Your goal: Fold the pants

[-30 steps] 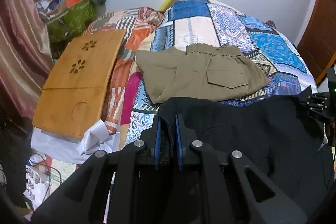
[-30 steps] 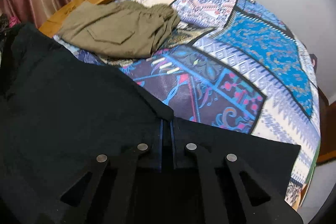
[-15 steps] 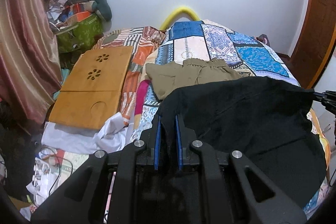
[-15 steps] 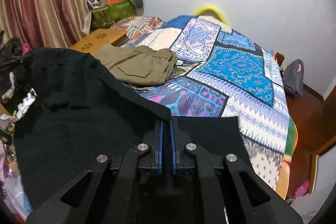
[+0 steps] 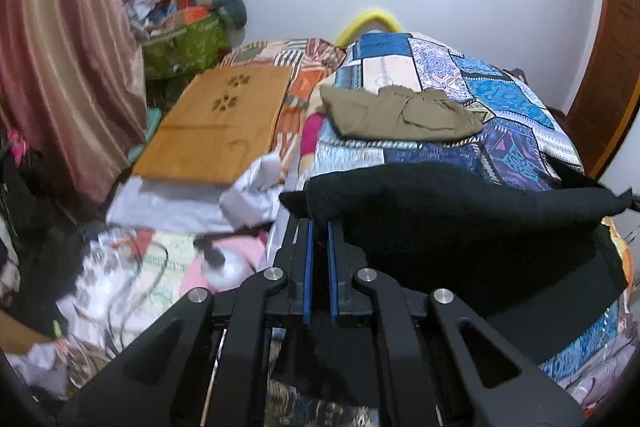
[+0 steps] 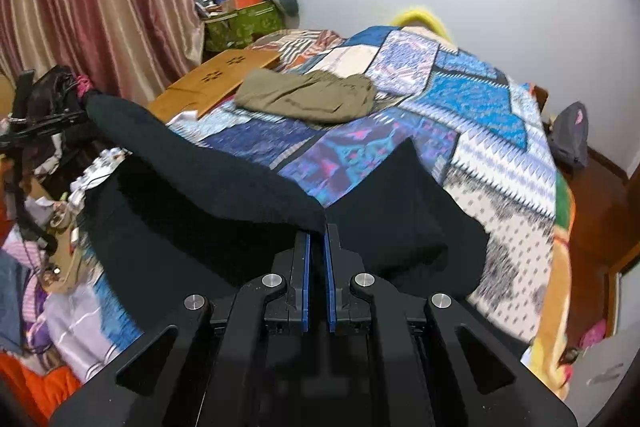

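While the black pants [image 5: 460,211] hung stretched above the bed [image 5: 516,115], the left hand-held gripper [image 5: 318,227], jaws just tightening, and the right hand-held gripper [image 6: 316,231] each pinched one end of their top edge.

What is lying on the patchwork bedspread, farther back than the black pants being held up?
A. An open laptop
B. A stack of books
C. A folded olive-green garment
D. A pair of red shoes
C. A folded olive-green garment lies on the patchwork bedspread, beyond the black pants that stretch between the two grippers.
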Motion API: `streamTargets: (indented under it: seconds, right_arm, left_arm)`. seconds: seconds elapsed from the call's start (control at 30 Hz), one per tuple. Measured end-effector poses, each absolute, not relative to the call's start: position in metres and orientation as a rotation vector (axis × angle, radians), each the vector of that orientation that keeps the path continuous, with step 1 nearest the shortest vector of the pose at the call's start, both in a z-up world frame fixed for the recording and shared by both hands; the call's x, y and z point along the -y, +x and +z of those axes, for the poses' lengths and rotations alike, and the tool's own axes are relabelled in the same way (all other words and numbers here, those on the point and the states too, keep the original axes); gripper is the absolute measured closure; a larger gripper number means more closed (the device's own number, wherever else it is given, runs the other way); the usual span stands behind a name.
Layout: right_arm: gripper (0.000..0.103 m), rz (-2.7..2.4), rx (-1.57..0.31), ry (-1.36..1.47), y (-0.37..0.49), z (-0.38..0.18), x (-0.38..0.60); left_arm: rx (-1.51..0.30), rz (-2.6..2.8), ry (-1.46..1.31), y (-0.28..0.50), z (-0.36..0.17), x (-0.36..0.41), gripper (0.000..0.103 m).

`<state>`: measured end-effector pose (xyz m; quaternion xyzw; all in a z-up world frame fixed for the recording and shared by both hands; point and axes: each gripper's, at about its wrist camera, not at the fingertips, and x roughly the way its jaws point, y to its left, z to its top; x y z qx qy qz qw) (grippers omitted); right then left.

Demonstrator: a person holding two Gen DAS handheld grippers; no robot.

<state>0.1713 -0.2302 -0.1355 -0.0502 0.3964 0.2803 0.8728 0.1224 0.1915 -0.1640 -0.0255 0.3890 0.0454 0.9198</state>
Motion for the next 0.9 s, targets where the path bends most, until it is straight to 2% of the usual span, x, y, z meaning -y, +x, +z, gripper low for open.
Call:
streamTargets:
  seconds: [0.27, 0.3, 0.53, 0.63, 0.73, 0.9]
  right_arm:
    - [0.097, 0.619, -0.900, -0.098, 0.138, -0.165, 0.222]
    - [0.097, 0.619, -0.908, -0.092, 0.136, -0.168, 0.222]
    - [0.094, 0.595, -0.945, -0.079, 0.119, -0.183, 0.220]
    - [0.093, 0.588, -0.958, -0.075, 0.117, -0.182, 0.220]
    - [0.087, 0.564, -0.968, -0.089, 0.115, -0.178, 0.226]
    - [0.086, 0.489, -0.969, -0.076, 0.114, -0.167, 0.252]
  left_arm:
    - [-0.878, 0.120, -0.091, 0.082, -0.214, -0.194, 0.098]
    - [-0.885, 0.126, -0.098, 0.075, -0.219, -0.195, 0.103]
    - [-0.941, 0.188, -0.157, 0.045, -0.242, -0.210, 0.103]
    - [-0.949, 0.192, -0.159, 0.046, -0.241, -0.209, 0.103]
    - [-0.938, 0.190, -0.131, 0.056, -0.230, -0.202, 0.103]
    - [-0.894, 0.128, -0.101, 0.081, -0.202, -0.178, 0.099]
